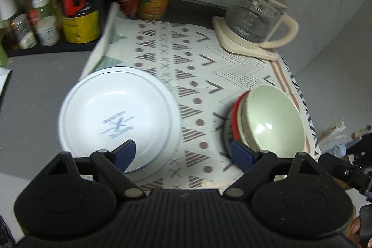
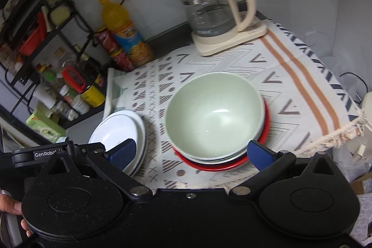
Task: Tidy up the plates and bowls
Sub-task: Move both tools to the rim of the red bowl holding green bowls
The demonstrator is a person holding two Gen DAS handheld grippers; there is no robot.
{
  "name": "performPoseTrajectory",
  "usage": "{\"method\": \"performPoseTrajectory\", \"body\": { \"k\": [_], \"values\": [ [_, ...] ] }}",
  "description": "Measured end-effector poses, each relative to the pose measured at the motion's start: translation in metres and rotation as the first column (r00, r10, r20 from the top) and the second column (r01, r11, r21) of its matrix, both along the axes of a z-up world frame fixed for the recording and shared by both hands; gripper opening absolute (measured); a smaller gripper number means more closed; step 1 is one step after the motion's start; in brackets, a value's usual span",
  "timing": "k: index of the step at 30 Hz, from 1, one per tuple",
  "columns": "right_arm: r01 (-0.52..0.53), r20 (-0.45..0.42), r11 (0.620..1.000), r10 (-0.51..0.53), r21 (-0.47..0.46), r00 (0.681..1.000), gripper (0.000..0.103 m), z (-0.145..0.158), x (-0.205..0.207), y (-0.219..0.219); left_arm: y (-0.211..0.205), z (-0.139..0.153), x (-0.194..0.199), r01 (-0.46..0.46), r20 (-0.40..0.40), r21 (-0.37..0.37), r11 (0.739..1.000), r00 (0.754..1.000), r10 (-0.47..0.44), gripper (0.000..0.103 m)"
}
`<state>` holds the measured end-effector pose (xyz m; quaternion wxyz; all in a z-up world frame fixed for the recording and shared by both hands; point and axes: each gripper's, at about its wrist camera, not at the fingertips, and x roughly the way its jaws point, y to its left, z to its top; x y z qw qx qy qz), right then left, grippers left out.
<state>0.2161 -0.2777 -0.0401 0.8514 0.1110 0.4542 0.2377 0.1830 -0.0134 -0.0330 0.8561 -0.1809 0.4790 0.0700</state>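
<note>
Hovering wide open and empty, the left tool (image 1: 183, 152) and the right tool (image 2: 191, 153) hang over a patterned cloth (image 2: 290, 76) on the counter (image 1: 34, 90), where the white plates (image 1: 118, 117) sit stacked at the cloth's left edge and a green bowl (image 2: 215, 115) rests nested in other bowls on a red plate (image 2: 209, 165). Neither tool touches any dish. A careless reach could likely tip the tall bowl stack or nudge the white plates, which overhang the cloth, across the bare counter. A glass kettle (image 2: 216, 15) on its base crowds the far corner, while an orange bottle (image 2: 123, 31), cans and jars (image 1: 76, 22) line the left, leaving little room to shift dishes.
</note>
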Motion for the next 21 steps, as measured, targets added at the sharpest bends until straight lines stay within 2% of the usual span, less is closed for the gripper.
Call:
{"method": "performPoseTrajectory", "body": {
  "k": [8, 12, 15, 21],
  "values": [
    [0.091, -0.016, 0.996, -0.091, -0.002, 0.996, 0.101, -0.005, 0.009, -0.029, -0.03, -0.008, 0.035, 0.099, -0.012, -0.004, 0.995, 0.995, -0.099, 0.088],
    [0.125, -0.033, 0.992, -0.125, -0.005, 0.992, 0.096, -0.01, 0.015, -0.038, -0.041, -0.013, 0.053, 0.145, -0.031, -0.028, 0.989, 0.989, -0.146, 0.087],
    [0.148, -0.051, 0.989, -0.148, -0.011, 0.988, 0.089, -0.015, 0.02, -0.042, -0.049, -0.019, 0.065, 0.178, -0.049, -0.026, 0.984, 0.983, -0.179, 0.085],
    [0.19, -0.089, 0.982, -0.19, -0.015, 0.978, 0.087, -0.024, 0.032, -0.048, -0.056, -0.03, 0.087, 0.223, -0.074, -0.045, 0.974, 0.971, -0.226, 0.077]
  ]
}}
